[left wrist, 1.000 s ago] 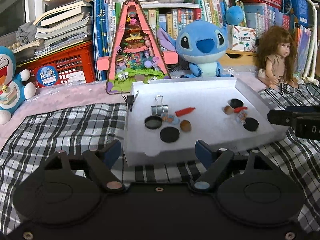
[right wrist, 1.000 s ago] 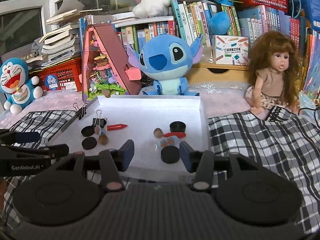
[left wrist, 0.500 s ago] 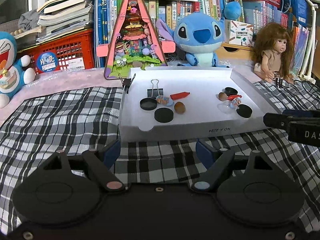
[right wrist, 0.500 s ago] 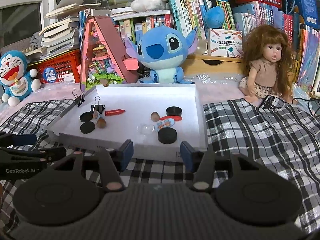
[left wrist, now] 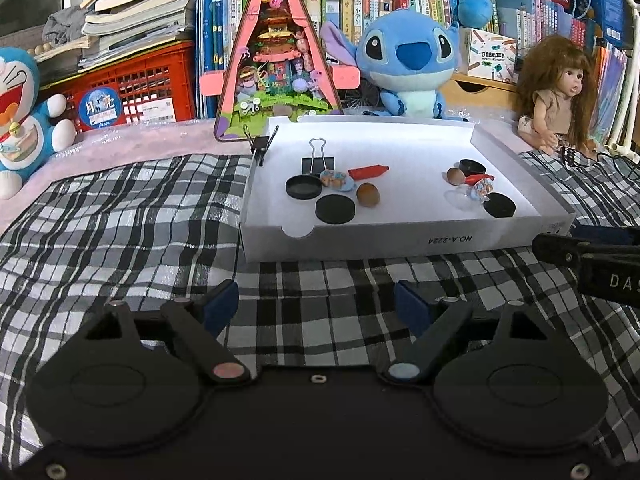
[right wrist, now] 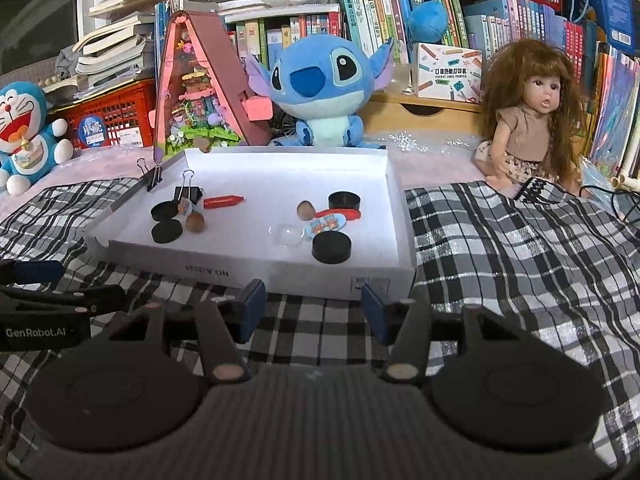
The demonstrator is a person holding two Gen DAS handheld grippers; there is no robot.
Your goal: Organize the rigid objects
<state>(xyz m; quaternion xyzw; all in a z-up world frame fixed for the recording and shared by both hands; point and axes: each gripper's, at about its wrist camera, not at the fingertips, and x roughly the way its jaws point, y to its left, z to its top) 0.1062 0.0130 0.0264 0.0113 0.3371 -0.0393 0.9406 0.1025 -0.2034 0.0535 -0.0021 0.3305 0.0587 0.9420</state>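
Tray: shallow white cardboard tray (left wrist: 400, 236) on the checked cloth, ahead of both claws.
Right cluster: black round plastic lid (right wrist: 331, 247), nearest the right claw (right wrist: 313, 312), straight ahead.
Left cluster: black disc (left wrist: 335, 209), ahead of the left claw (left wrist: 316, 306).
Claws: both wide, empty.

Your left gripper (left wrist: 316, 306) is matte black, with round housings, blue finger pads (left wrist: 410, 304) and small silver screws. Your right gripper (right wrist: 313, 308) has the same build over a ribbed grey body.
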